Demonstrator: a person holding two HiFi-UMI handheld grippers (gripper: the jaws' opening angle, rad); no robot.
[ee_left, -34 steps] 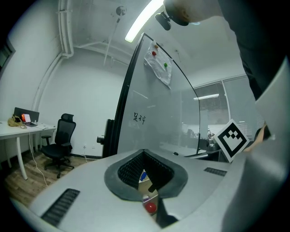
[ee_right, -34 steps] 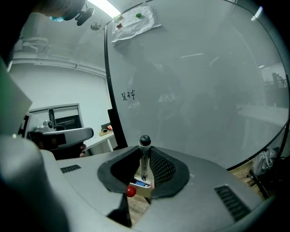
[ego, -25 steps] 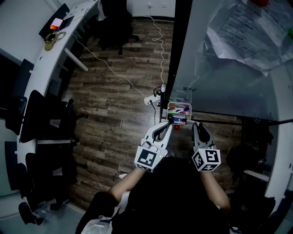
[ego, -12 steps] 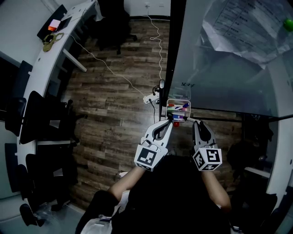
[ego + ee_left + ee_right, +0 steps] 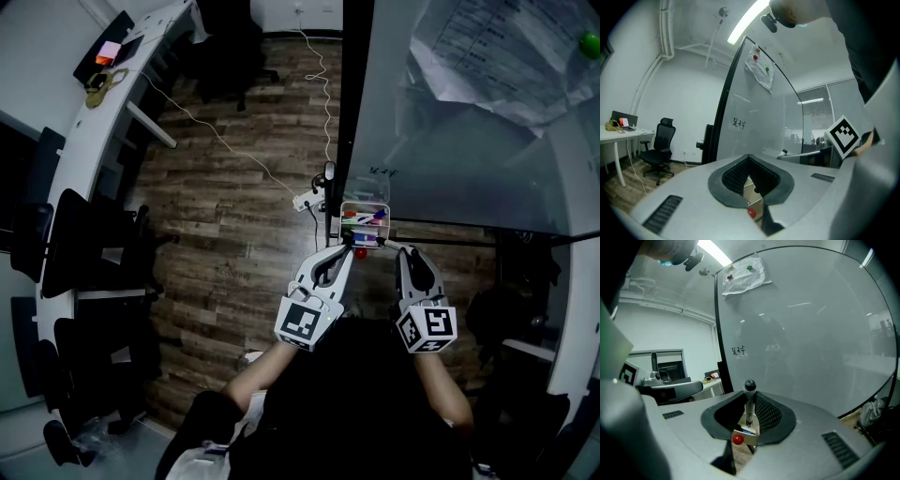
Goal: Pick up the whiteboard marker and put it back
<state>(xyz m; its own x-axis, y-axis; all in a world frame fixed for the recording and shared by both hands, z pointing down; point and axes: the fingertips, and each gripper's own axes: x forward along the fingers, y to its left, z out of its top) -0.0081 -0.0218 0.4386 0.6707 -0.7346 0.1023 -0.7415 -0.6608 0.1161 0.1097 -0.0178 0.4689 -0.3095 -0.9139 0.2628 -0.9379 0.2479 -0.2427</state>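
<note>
The marker (image 5: 749,404) stands upright between the two pads of my right gripper (image 5: 401,255). The jaws are about half closed and they clamp the marker's body from both sides. Its round dark end points up, above the pads, and its thin lower end points down, toward the tray.

Just under and in front of these jaws is the small tray (image 5: 367,206) of the whiteboard (image 5: 811,333). I see a red ball (image 5: 737,439) at its near edge and something blue right behind the ball. In the head view there are several coloured pens in this tray. The marker is above the tray, and I cannot tell if its tip touches anything in it.

My left gripper (image 5: 750,183) is just beside the right one, at its left, and it points to the same tray. Its jaws stand a little apart with nothing between them; through the gap I see only the tray and the red ball.

Higher on the board, above both grippers, there is some small writing (image 5: 738,350).
</note>
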